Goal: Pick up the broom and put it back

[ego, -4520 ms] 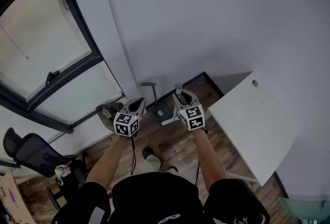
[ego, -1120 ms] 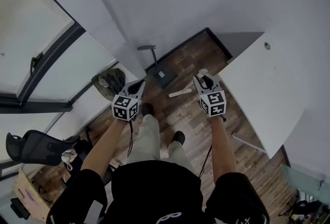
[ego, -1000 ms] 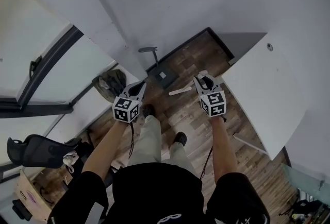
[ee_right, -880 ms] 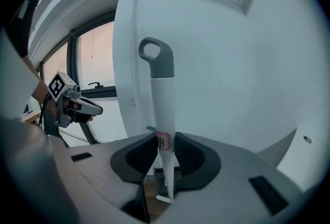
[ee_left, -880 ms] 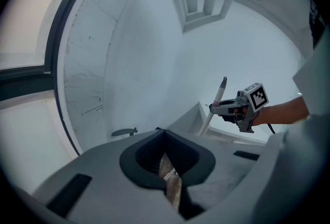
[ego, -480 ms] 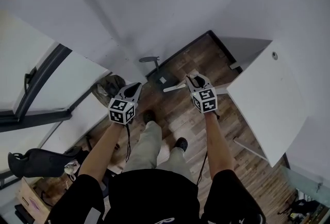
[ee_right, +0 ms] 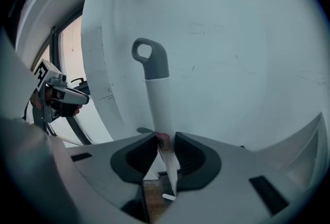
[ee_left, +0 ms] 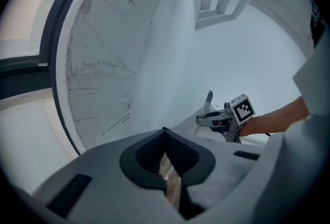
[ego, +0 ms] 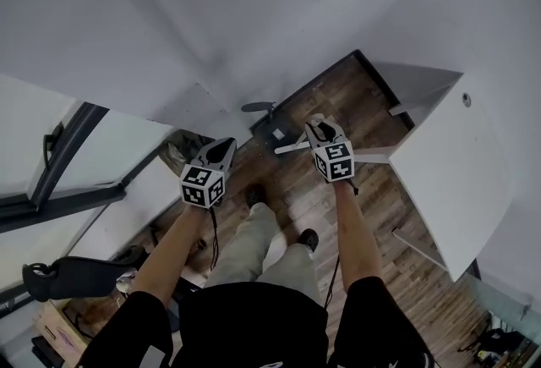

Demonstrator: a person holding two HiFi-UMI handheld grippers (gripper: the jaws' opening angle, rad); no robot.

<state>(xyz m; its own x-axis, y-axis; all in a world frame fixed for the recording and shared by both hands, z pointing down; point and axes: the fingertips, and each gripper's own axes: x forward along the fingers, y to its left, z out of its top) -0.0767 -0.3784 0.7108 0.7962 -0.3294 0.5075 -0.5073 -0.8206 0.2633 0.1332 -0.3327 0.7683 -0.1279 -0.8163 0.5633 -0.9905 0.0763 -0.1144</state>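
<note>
My right gripper (ego: 318,131) is shut on the broom's white handle (ego: 288,146), which crosses its jaws and sticks out on both sides above the wood floor. In the right gripper view the handle (ee_right: 156,99) rises from the jaws (ee_right: 165,141) to a grey loop end in front of the white wall. My left gripper (ego: 221,148) hovers to the left with jaws closed together and nothing in them (ee_left: 165,153). The grey dustpan (ego: 277,133) with its upright handle stands at the wall just beyond the right gripper.
A white table (ego: 461,163) stands close on the right. The white wall and dark baseboard run ahead, meeting in a corner. A dark-framed window (ego: 51,163) and a bag (ego: 176,148) are on the left, an office chair (ego: 72,275) at lower left.
Both grippers have moved forward and lower toward the wall corner. The broom handle in the right gripper now sits next to the dustpan.
</note>
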